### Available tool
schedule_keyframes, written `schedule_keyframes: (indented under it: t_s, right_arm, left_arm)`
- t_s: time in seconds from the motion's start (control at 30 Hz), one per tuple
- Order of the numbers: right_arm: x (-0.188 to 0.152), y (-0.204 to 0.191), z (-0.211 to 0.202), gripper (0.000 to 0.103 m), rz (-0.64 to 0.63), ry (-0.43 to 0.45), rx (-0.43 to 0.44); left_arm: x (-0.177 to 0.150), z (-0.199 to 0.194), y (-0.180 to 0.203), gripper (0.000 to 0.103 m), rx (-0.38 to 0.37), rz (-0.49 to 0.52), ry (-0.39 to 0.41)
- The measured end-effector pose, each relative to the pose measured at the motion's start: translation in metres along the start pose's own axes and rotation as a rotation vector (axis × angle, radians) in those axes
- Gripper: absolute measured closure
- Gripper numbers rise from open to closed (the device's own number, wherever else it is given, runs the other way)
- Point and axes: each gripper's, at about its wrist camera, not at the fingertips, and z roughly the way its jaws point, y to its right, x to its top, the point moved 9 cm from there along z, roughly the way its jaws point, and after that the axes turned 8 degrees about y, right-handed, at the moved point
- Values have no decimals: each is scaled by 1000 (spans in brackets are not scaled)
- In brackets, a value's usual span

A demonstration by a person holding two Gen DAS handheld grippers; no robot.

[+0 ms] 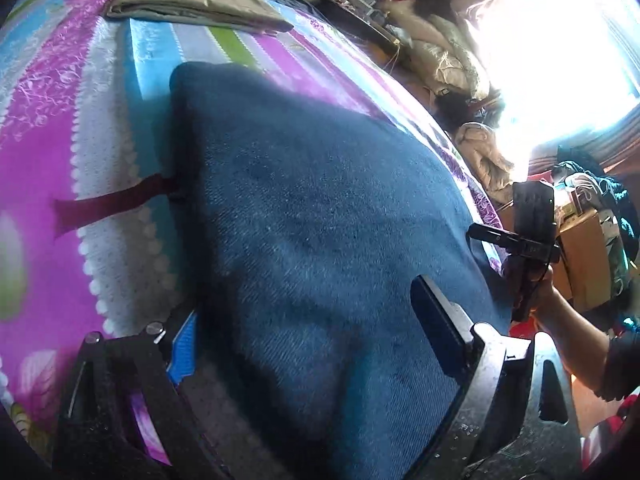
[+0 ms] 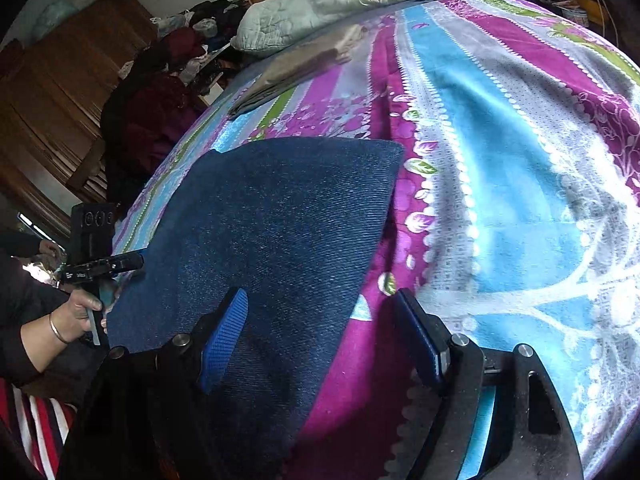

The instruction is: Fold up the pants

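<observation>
Blue denim pants [image 1: 304, 216] are seen lying flat on the bed [image 2: 520, 184], already folded into a compact, roughly rectangular panel. No fabric is held by either tool.

Left gripper [image 1: 304, 324]: fingers spread wide apart, empty. The panel is straddled from directly above, with the cloth running from between the fingers toward 12 o'clock. Whether the pads touch the fabric cannot be told.

Right gripper [image 2: 324, 336]: fingers also apart, empty. The panel's right-hand edge passes between them; the left pad sits over denim, the right pad over bare bedspread. The bulk of the panel lies toward 10–11 o'clock.

Long axis is judged to run away from both cameras, toward the far end of the bed. Both grippers are at the near end; neither is clearly nearer.

View differences: a dark red strap [image 1: 112, 204] projecting from the panel's edge at 9 o'clock is shown only in the left wrist view. A folded tan garment [image 2: 296, 68] beyond the panel at 12 o'clock is shown in both views. Each view shows the opposite gripper and the hand [image 2: 82, 310] holding it.

Judgement: one more fold, near end carried toward the far end, appears feasible.
</observation>
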Motion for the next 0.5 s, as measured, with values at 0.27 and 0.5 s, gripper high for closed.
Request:
schedule_keyframes:
  t_s: [0.27, 0.5]
  right_arm:
    - [-12, -14, 3, 32, 92, 18, 155]
    - [9, -11, 28, 33, 141, 18, 165]
  left_arm:
    - [-9, -9, 9, 8, -98, -59, -32]
    - [9, 19, 7, 4, -65, -26, -21]
